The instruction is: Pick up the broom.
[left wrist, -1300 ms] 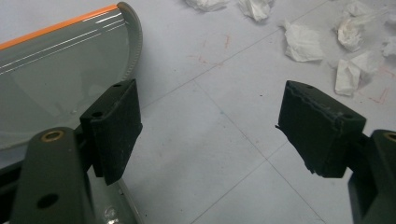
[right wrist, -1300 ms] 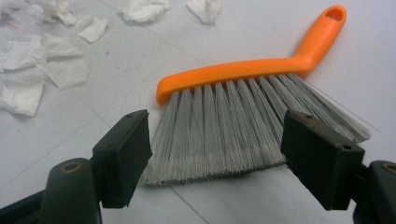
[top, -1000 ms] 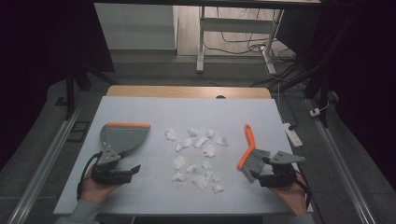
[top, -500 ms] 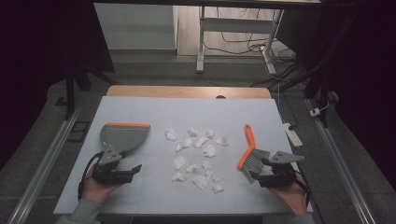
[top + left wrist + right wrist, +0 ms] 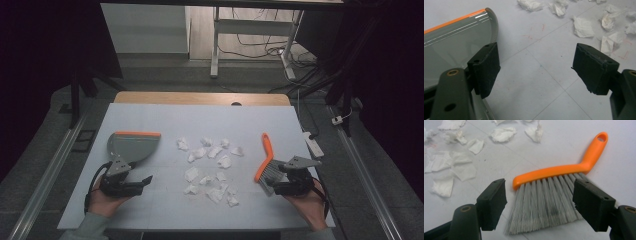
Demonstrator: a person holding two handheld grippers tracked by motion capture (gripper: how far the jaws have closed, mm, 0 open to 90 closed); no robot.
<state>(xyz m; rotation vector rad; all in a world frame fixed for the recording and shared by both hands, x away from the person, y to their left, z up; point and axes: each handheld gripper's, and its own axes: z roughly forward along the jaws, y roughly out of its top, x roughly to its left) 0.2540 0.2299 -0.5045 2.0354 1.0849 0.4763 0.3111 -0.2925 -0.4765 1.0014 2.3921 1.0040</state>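
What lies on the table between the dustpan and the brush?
In the high view, a scatter of crumpled white paper scraps lies on the table between the grey dustpan and the orange-handled brush; nothing else sits there.

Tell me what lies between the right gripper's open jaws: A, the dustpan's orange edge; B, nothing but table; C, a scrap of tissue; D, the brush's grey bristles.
D: in the right gripper view, the brush lies flat with its grey bristles fanned between the right gripper's spread jaws, unclamped.
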